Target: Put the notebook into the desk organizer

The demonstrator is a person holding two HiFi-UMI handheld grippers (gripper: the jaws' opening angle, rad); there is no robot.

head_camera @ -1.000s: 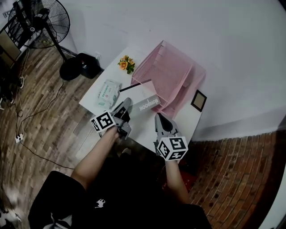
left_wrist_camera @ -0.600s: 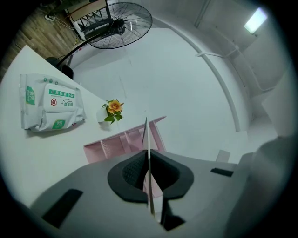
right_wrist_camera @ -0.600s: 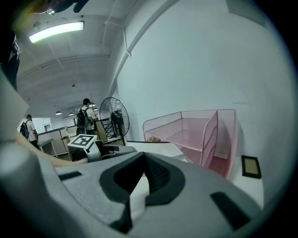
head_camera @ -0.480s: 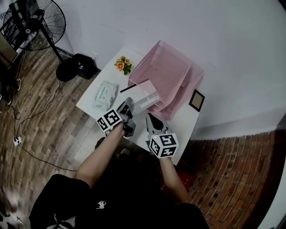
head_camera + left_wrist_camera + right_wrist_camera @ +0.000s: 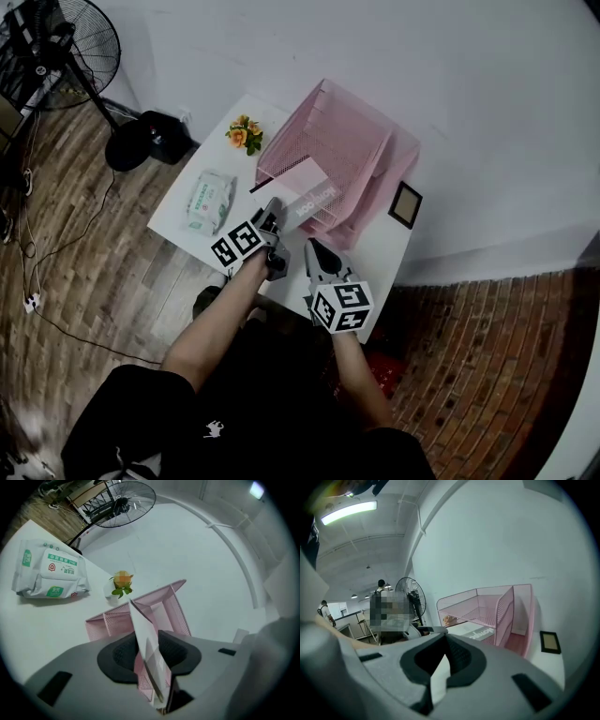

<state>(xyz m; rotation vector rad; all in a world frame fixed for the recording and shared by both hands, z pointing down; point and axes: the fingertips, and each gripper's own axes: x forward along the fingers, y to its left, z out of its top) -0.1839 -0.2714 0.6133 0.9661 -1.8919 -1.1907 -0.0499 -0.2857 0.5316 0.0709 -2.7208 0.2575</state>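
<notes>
The grey-and-white notebook [image 5: 309, 199] lies tilted with its far end inside the lower tier of the pink mesh desk organizer [image 5: 361, 141]. My left gripper [image 5: 274, 212] is at the notebook's near edge. In the left gripper view the notebook [image 5: 149, 653] stands edge-on between the jaws, which are opening, and the organizer [image 5: 165, 603] is right behind it. My right gripper [image 5: 313, 249] hovers just right of the left one, shut and empty. In the right gripper view the notebook [image 5: 480, 633] rests under the organizer's [image 5: 487, 605] upper tray.
The white table [image 5: 377, 255] carries a pack of wipes [image 5: 208, 200] at the left, a small flower pot [image 5: 243, 134] at the back and a dark picture frame [image 5: 405, 204] right of the organizer. A standing fan [image 5: 58, 47] is on the wooden floor at far left.
Both grippers have moved forward toward the organizer. The notebook has gone from lying in front of the organizer to reaching into its lower tier.
</notes>
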